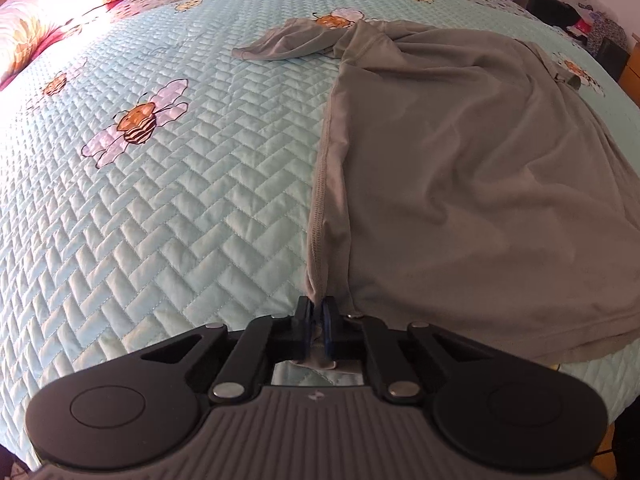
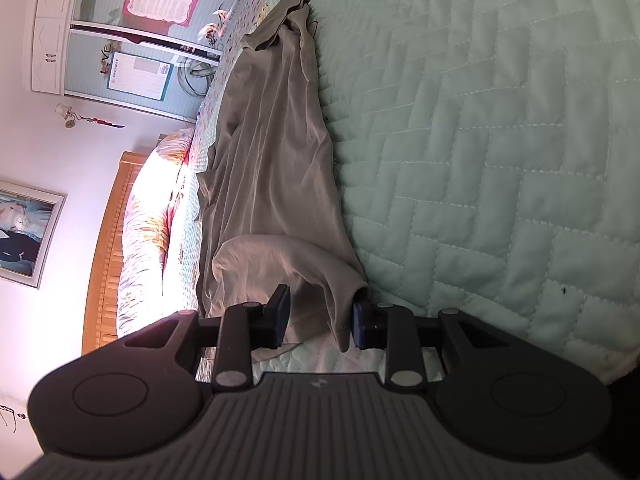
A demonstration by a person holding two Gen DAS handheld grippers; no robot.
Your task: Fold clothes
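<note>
Lying on the bedspread (image 1: 168, 216), the shirt (image 1: 460, 168) is pinched at a hem corner by the left gripper (image 1: 317, 316); the right gripper (image 2: 320, 320), half-open, straddles another corner unclamped, so lifting could drop that side.

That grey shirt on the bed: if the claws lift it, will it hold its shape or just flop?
Probably flop: the shirt lies in soft wrinkles and drapes between the right claw's pads. It looks thin, so likely light. The left claw, pinching one seam, will likely drag the rest across the quilt.
</note>
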